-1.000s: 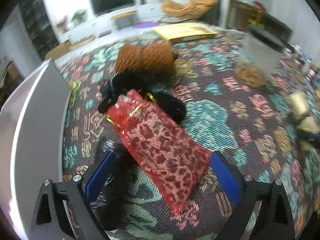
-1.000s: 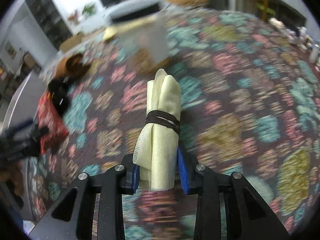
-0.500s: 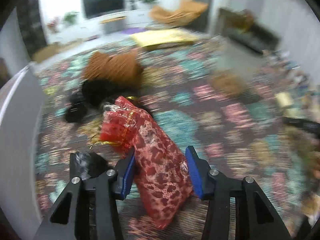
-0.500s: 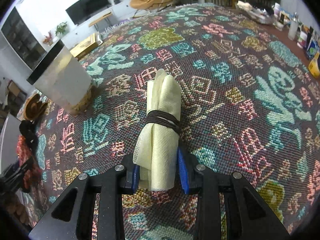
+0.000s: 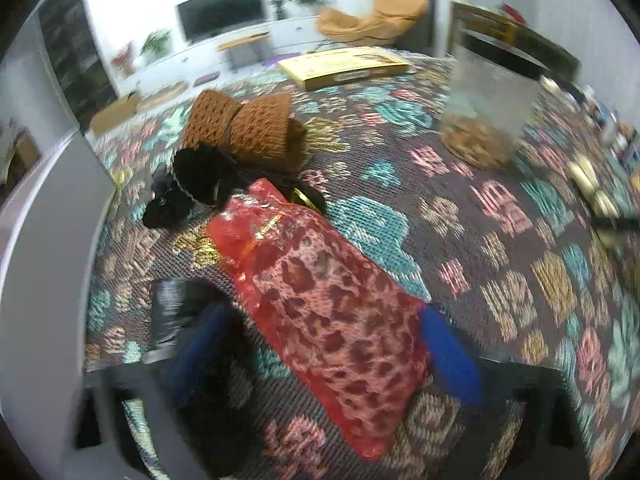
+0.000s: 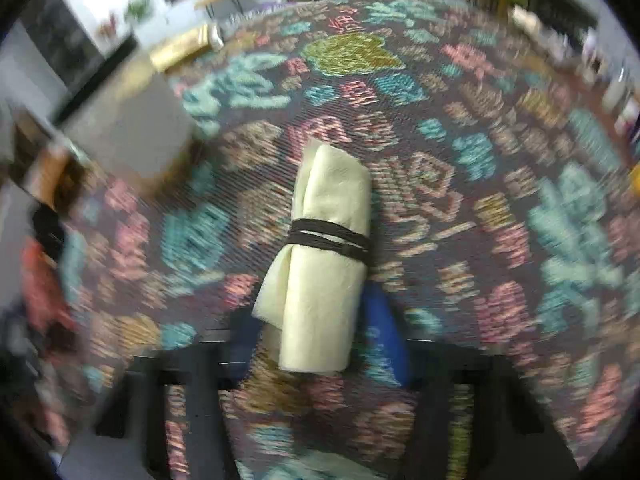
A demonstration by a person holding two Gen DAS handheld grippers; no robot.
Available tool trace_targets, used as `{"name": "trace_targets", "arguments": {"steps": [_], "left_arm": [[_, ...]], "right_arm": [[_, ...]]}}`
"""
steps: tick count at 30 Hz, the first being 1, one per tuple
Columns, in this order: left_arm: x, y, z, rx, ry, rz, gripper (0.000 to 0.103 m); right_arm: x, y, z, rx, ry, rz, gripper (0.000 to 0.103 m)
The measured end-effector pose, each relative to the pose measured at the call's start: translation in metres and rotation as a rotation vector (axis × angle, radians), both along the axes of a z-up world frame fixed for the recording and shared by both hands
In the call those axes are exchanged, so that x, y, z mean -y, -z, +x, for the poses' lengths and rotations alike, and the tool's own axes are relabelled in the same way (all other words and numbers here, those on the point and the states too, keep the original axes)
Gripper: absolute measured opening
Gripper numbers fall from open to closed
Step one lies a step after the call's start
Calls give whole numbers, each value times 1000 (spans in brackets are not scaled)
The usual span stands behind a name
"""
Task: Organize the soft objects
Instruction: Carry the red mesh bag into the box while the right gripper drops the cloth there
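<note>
The task is judged to be partway done, with sorting left. On the patterned surface (image 5: 500,240) a loose group is seen at the left: a brown knit roll (image 5: 244,128), a black fuzzy item (image 5: 192,188) just in front of it, and a red pouch (image 5: 320,300) lying partly over the black one. A small black bundle (image 5: 172,312) lies just beside the pouch.

The left tongs (image 5: 320,344) are spread wide, one blue pad on each side of the pouch; no squeeze on it is visible, so the pouch is taken to be resting on the surface, ungripped. The right tongs (image 6: 320,340) are clenched on a cream cloth roll (image 6: 324,264) bound with a dark band, held above the surface and well apart from the group.

A clear tub (image 5: 488,108) with brown contents stands farther back. Whether it is the intended destination cannot be told. The cream roll is yet to be set down.
</note>
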State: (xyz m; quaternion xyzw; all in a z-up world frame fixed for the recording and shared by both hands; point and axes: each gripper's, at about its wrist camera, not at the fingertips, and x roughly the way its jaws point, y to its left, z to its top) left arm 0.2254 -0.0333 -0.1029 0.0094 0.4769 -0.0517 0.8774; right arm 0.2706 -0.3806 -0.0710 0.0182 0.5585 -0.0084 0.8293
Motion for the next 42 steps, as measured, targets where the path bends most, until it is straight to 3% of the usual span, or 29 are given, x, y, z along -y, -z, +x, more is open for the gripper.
{"name": "trace_targets", "arguments": {"steps": [2, 7, 9, 11, 16, 19, 21, 23, 24, 25, 26, 28, 32, 37, 42], "left_arm": [[-3, -5, 4, -18, -6, -74, 34], [-23, -62, -23, 44, 27, -323, 34], [-43, -94, -43, 83, 44, -393, 34], [-70, -121, -65, 125, 46, -409, 34], [-172, -151, -131, 179, -57, -298, 35], [-239, -151, -167, 190, -178, -144, 36], [-285, -144, -189, 188, -282, -34, 51], [-316, -137, -202, 188, -371, 25, 97], [-328, -134, -207, 194, -402, 42, 103], [-339, -131, -215, 205, -436, 60, 103], [-347, -127, -219, 202, -460, 72, 103], [-355, -120, -227, 196, -486, 57, 103], [-338, -113, -230, 217, -460, 27, 103], [-261, -119, -222, 273, -323, -32, 103], [-172, -124, -217, 267, -156, -87, 103]], "right_arm": [[6, -7, -6, 24, 20, 8, 35], [1, -73, -33, 216, 23, -1, 36], [-25, -102, -40, 249, -37, 15, 36], [-70, -131, -53, 279, -141, 43, 36], [-204, -160, -90, 276, -400, 224, 36], [-310, -159, -121, 229, -583, 364, 36], [-364, -152, -138, 198, -667, 413, 37], [-413, -144, -149, 180, -730, 448, 50], [-438, -138, -155, 173, -759, 475, 61], [-453, -133, -157, 161, -780, 492, 84], [-466, -127, -161, 151, -789, 495, 83], [-470, -120, -163, 157, -778, 478, 83], [-438, -108, -164, 227, -709, 380, 83], [-347, -67, -152, 277, -512, 166, 83], [-267, -24, -151, 257, -335, 74, 83]]}}
